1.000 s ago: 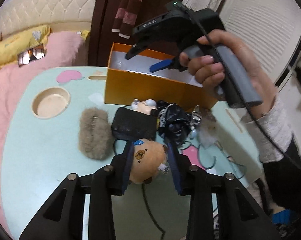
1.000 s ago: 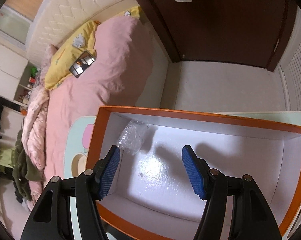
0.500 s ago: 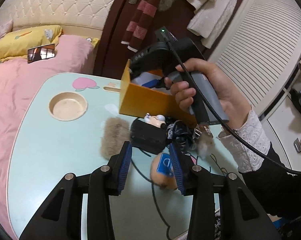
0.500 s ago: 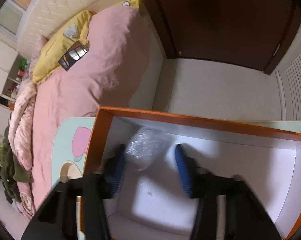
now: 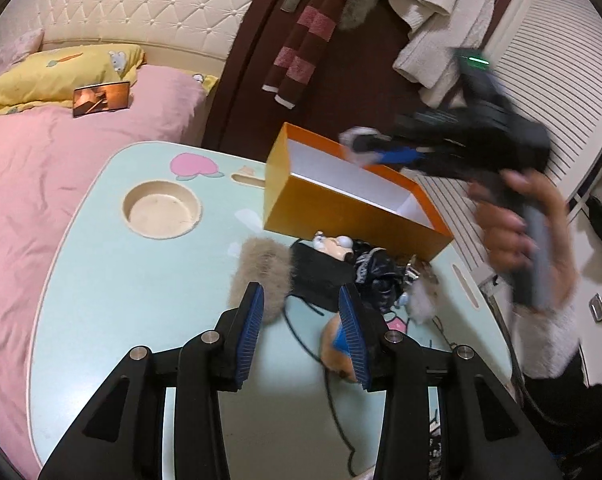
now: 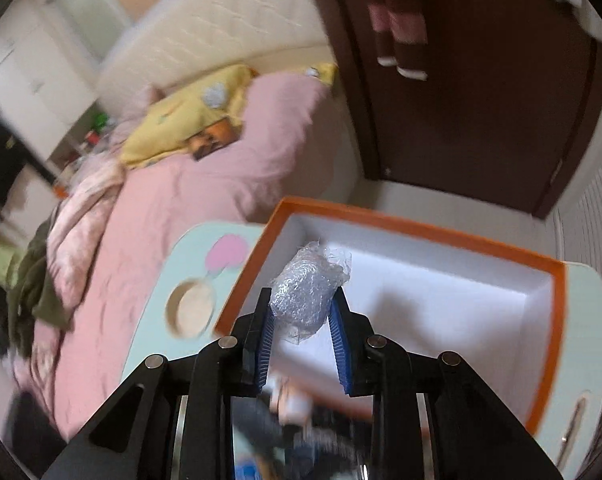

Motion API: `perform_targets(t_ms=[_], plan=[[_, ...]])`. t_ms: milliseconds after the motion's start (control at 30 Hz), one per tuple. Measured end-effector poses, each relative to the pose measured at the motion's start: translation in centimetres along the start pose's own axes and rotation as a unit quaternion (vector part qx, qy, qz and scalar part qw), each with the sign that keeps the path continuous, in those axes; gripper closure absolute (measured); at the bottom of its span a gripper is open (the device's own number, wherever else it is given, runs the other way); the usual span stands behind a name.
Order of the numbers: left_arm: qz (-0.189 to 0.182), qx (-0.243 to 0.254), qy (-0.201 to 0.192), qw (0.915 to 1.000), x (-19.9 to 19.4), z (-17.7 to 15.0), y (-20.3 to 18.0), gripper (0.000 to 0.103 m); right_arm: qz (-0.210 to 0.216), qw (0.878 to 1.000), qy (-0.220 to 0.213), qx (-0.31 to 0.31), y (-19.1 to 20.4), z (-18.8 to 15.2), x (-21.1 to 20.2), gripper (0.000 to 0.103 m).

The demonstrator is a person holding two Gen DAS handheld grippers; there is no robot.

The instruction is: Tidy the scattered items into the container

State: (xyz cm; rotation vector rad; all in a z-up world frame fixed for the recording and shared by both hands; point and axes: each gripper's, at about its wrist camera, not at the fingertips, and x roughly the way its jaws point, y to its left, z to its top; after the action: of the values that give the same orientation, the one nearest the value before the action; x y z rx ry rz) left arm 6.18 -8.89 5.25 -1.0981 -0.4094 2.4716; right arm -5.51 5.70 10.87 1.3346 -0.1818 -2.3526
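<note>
The orange box (image 5: 341, 208) with a white inside stood open on the table; just before it lay a grey fur piece (image 5: 261, 268), a black pouch (image 5: 321, 276) and a bear plush (image 5: 335, 354); a crumpled clear wrap (image 6: 305, 292) hung above it.

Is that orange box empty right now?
Looks empty: the orange box shows bare white floor; the crinkly plastic wad sits clamped in the right tongs, above it.

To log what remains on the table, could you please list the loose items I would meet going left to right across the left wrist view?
Beige furry pouch → black pouch → black crumpled item → fluffy pompom. The bear plush sits nearer, partly behind the left tongs, so its place is unclear.
</note>
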Motion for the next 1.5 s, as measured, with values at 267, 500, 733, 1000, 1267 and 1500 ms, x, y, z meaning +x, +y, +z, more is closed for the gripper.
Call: perform_targets(t_ms=[267, 500, 733, 1000, 1267, 1500], plan=[[0.011, -0.001, 0.013, 0.9998, 0.0, -1.0, 0.2, 0.063, -0.055, 0.998, 0.017, -0.006, -0.9, -8.3, -2.0, 0.077], [0.015, 0.018, 0.029, 0.9993, 0.6, -1.8, -0.8, 0.063, -0.062, 0.997, 0.035, 0.005, -1.9, -10.8, -1.7, 0.076], [0.020, 0.028, 0.046, 0.9983, 1.3, -2.2, -1.7, 0.062, -0.156, 0.985, 0.001, -0.076, 0.7, -11.5, -2.1, 0.046], [0.056, 0.031, 0.059, 0.9962, 1.2, -3.1, -2.7, 0.062, -0.164, 0.978, -0.113, -0.057, 2.1, -14.8, -6.8, 0.027], [0.117, 0.043, 0.067, 0.9900, 1.0, -5.9, -3.4, 0.048, -0.206, 0.977, -0.044, -0.034, 1.2, -19.9, -3.5, 0.027], [0.150, 0.088, 0.062, 0.9829, 1.4, -6.8, -4.9, 0.036, -0.220, 0.975, -0.028, 0.002, -0.4, -20.6, -3.1, 0.027]])
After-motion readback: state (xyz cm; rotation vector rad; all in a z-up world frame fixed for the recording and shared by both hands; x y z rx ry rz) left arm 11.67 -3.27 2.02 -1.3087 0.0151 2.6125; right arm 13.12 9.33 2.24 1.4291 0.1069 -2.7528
